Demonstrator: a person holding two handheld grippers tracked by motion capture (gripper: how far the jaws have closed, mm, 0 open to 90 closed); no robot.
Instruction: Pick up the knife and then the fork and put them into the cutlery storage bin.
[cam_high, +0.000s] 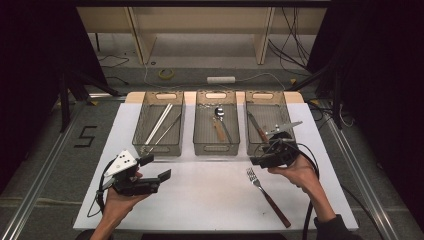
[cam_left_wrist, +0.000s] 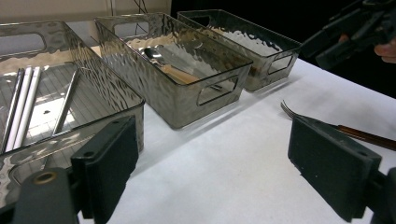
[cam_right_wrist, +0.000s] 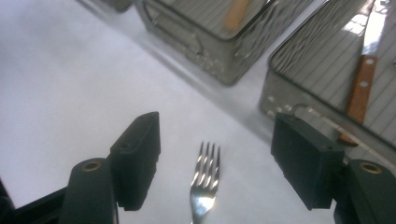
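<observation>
Each hand carries a black, boxy gripper with two thick rectangular black jaw pads and brass-ringed screw holes at their bases; the left gripper (cam_high: 150, 170) bears a grey three-cornered plate with dark dots, the right gripper (cam_high: 272, 154) trails a black cable past a dark sleeve (cam_high: 336, 226).
</observation>
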